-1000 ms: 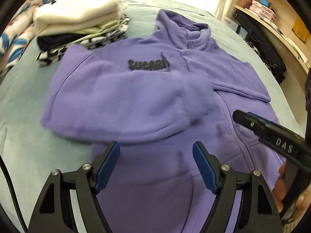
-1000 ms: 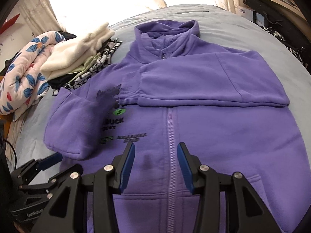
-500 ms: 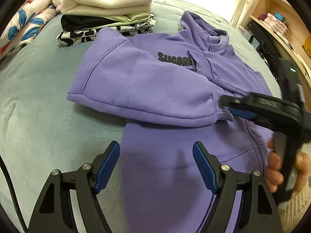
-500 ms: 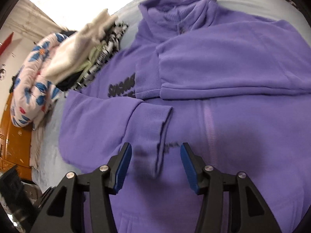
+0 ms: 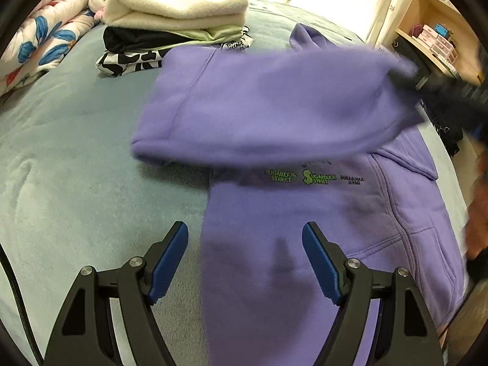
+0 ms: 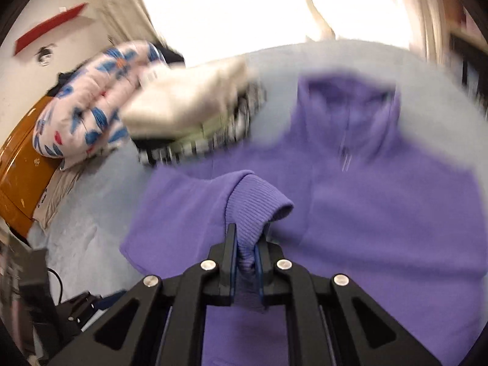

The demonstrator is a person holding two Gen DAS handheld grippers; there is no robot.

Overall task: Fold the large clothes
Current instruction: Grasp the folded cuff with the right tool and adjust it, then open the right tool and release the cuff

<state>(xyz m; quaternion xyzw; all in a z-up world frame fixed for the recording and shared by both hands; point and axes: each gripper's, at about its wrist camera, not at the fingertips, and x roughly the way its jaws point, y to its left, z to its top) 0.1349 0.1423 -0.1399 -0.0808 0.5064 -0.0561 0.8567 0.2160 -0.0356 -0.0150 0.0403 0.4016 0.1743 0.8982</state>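
A purple zip hoodie (image 5: 305,213) lies front-up on the grey-blue bed cover (image 5: 76,167). My right gripper (image 6: 245,244) is shut on the ribbed cuff (image 6: 256,207) of the hoodie's left sleeve and holds it lifted. In the left wrist view that sleeve (image 5: 268,106) stretches across the chest, blurred, with the right gripper (image 5: 439,88) at its far end. My left gripper (image 5: 244,256) is open and empty, low over the hoodie's hem at its left edge.
A stack of folded clothes (image 5: 177,30) topped by a cream one sits at the back left of the bed. A floral quilt (image 5: 39,36) lies further left. Wooden shelves (image 5: 433,39) stand at the right. The stack shows in the right wrist view too (image 6: 189,113).
My right gripper has closed on the left sleeve's cuff and lifted it up and to the right across the chest. The green chest print is now uncovered. My left gripper stays open.
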